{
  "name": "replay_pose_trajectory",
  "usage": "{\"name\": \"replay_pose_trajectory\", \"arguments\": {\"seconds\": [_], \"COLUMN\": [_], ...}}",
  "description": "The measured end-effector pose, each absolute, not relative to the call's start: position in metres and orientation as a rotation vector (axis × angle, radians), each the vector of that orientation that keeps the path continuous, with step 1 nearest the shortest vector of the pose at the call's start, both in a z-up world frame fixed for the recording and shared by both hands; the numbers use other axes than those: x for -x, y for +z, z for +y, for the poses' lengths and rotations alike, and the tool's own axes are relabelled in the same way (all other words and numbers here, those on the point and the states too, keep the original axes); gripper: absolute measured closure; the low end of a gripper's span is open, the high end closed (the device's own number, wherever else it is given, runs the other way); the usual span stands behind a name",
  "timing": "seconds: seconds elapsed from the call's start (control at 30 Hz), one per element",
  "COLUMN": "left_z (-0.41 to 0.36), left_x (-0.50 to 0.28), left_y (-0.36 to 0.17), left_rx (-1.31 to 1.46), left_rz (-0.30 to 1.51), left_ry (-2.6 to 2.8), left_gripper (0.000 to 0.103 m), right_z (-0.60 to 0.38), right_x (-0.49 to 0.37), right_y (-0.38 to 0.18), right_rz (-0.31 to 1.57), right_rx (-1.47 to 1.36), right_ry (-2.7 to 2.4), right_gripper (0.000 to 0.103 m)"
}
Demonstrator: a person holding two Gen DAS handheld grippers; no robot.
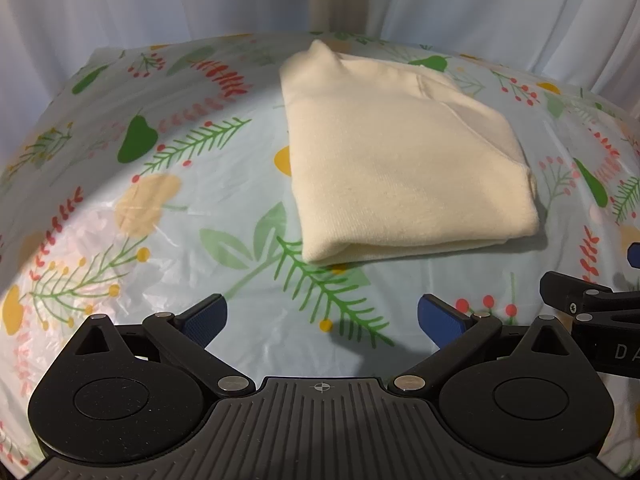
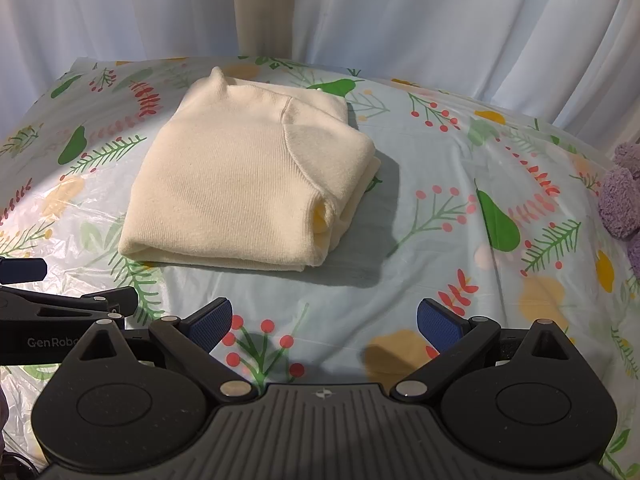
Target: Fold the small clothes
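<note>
The left hand-held gripper [image 1: 322, 318] hangs low over the near part of the counter [image 1: 120, 184], its blue pads set wide apart with nothing between them. The right hand-held gripper [image 2: 324, 320] sits just beside it, likewise spread and empty; each one's black linkage shows at the edge of the other's view. Ahead of both, not touched by either, a cream sweater [image 2: 248, 176] lies on the flowered plastic cloth [image 2: 460, 288] as a compact, layered rectangle, its thick folded edge facing the grippers and a small corner poking up at the far side. At the right edge of the counter a purple fuzzy garment [image 2: 622, 196] waits, well apart from the sweater. By the look of it, the sweater's fold is finished and both grippers are free. The next move probably calls for reaching right to the purple piece and drawing it to the open middle.
</note>
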State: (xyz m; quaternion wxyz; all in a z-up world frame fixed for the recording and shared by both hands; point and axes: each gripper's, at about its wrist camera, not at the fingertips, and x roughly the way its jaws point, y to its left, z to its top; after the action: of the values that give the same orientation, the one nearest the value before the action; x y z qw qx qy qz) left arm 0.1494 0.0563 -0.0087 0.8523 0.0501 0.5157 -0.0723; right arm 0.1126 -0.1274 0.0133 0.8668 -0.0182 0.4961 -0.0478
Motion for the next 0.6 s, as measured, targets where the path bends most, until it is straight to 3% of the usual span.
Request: {"name": "replay_pose_trajectory", "arguments": {"seconds": [0.6], "left_z": [0.0531], "left_x": [-0.1536], "left_y": [-0.0119], "left_rx": [-0.116], "left_rz": [1.087], "left_ry": [-0.161], "left_gripper": [0.000], "right_z": [-0.1311], "right_x": [-0.1131], "right_y": [0.0116], "right_rz": [1.038], "right_rx": [0.038], "right_ry": [-0.113], "right_gripper": [0.004]}}
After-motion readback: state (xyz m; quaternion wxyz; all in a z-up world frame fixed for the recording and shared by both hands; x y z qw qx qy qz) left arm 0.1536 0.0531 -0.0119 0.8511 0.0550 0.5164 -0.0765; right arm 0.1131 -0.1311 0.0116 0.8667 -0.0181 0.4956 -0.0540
